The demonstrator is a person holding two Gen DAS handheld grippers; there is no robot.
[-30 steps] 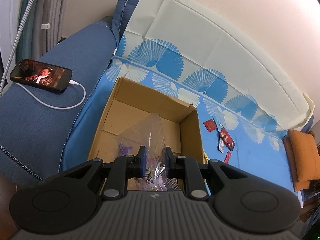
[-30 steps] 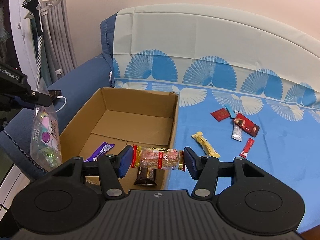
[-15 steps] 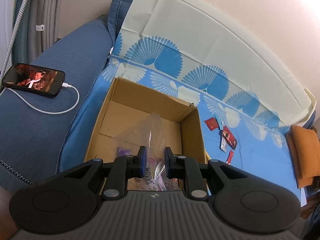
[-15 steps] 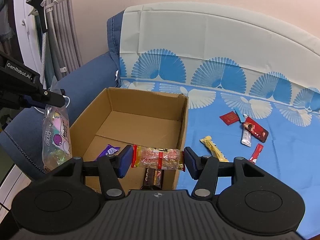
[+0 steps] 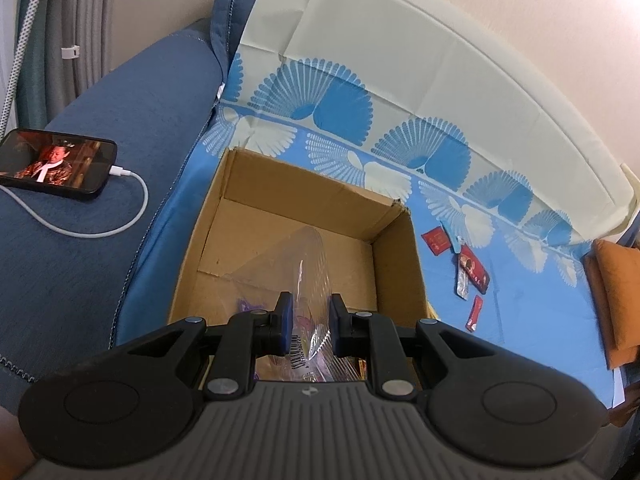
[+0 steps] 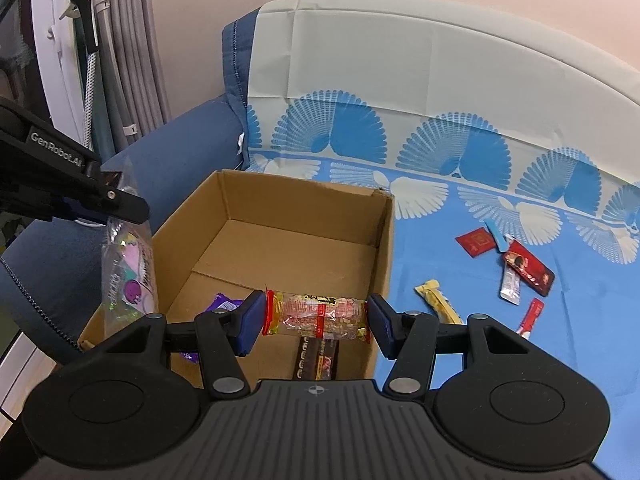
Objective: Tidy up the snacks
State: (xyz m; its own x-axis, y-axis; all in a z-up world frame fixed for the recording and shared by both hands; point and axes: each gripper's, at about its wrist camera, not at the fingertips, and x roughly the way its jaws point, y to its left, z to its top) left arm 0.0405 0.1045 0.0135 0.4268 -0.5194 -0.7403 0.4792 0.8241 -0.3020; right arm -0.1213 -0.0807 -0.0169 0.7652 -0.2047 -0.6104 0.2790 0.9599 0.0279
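Note:
An open cardboard box (image 5: 394,264) (image 6: 382,248) sits on a blue patterned sofa cover. My left gripper (image 5: 309,326) is shut on a clear plastic snack bag (image 5: 308,280) and holds it over the box's near left side; the bag (image 6: 128,268) hangs from it in the right wrist view. My right gripper (image 6: 316,316) is shut on a nut bar (image 6: 316,314) held crosswise over the box's near right part. In the box lie a purple snack (image 6: 224,304) and a dark bar (image 6: 316,360).
Several loose snacks lie on the cover right of the box: a red packet (image 6: 476,240), a yellow bar (image 6: 438,302), a red-black pack (image 6: 528,266), a silver one (image 6: 510,286). A phone (image 5: 56,164) on a cable rests on the sofa arm. An orange cushion (image 5: 616,292) is at far right.
Both grippers have shifted a little over the box with their snacks still held. The hanging bag has come closer to the box's left wall.

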